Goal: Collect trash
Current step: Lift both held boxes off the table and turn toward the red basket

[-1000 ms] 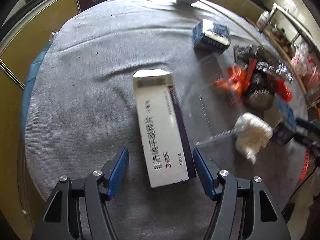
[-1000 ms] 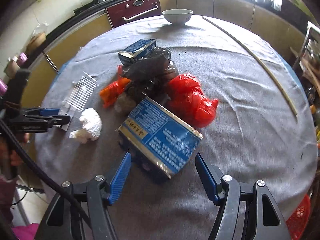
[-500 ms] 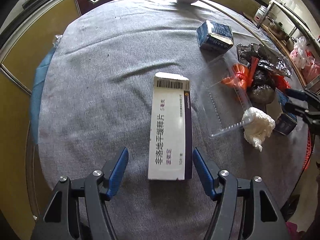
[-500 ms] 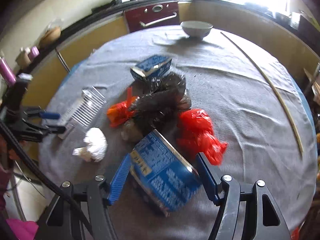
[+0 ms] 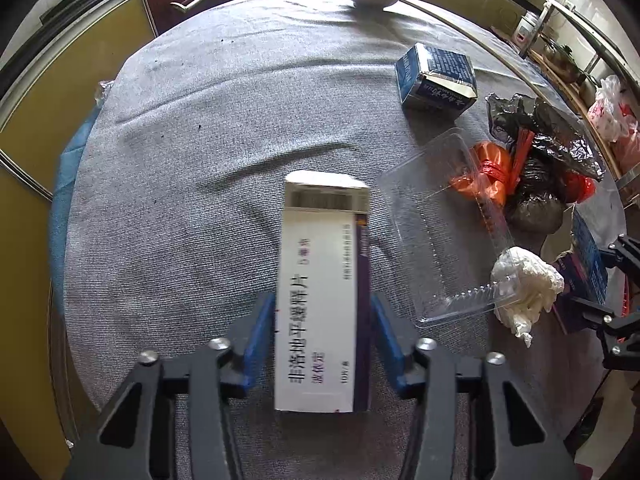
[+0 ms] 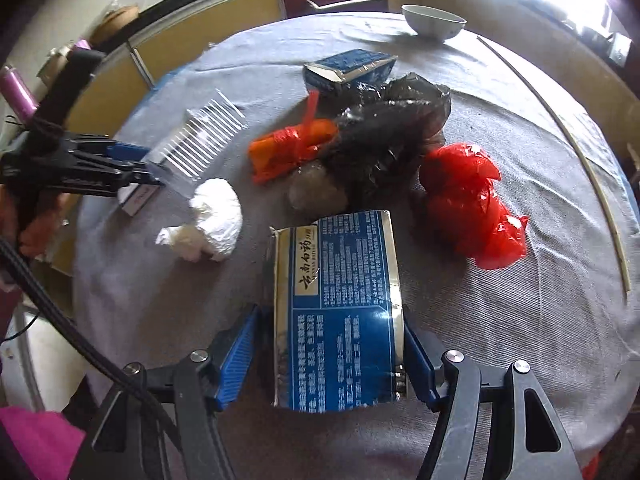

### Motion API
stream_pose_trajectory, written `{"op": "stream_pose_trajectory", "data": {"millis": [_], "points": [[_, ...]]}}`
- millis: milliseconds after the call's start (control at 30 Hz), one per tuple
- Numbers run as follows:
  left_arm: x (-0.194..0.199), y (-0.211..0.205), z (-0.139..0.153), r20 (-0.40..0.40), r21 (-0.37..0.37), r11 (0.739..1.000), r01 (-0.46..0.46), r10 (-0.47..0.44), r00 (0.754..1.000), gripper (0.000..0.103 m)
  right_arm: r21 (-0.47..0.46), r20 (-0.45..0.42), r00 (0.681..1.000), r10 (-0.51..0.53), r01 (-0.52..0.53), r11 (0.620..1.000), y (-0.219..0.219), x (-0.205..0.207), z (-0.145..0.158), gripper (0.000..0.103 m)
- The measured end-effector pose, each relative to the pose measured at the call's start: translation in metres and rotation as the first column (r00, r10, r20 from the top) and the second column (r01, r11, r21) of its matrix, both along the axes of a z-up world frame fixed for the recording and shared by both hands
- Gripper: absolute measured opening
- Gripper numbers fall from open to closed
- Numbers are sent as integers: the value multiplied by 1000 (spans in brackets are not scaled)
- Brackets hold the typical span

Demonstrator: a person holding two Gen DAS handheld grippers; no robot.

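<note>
Grey-clothed table (image 5: 192, 152): left jaws pinching white carton (image 5: 324, 304), right jaws blue box (image 6: 340, 320), bags (image 6: 400, 140) beyond.

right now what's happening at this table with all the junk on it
A person is collecting trash with two handheld grippers. The left gripper is closed on a white medicine box; the right gripper is closed on a blue carton. Bags, a tissue wad and a clear tray lie on the grey cloth.
</note>
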State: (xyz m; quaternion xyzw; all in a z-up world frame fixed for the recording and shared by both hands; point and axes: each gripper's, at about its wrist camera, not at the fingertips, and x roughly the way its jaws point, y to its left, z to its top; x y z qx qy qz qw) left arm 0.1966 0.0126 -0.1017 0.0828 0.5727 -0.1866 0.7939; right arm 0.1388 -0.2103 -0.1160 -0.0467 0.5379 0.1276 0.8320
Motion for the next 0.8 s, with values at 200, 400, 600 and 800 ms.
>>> {"op": "stream_pose_trajectory", "data": {"millis": [200,400,600,800], "points": [[-14,10,6,10,-49,999,-21,22,1000,47,38,51,997,-58,56,998,5,-10,-4,58],[-53,18,18,42,-69,997,-34,37,998,47,159,98,984,-148,131,978,-12,-47,13,58],[-98,12,52,113,-131,991,-22,37,993,47,370,119,962,-247,188,910,-37,-81,32,58],[-118,-22,80,211,-143,987,68,-37,977,47,504,143,937,-320,210,838,-60,-116,45,58]]}}
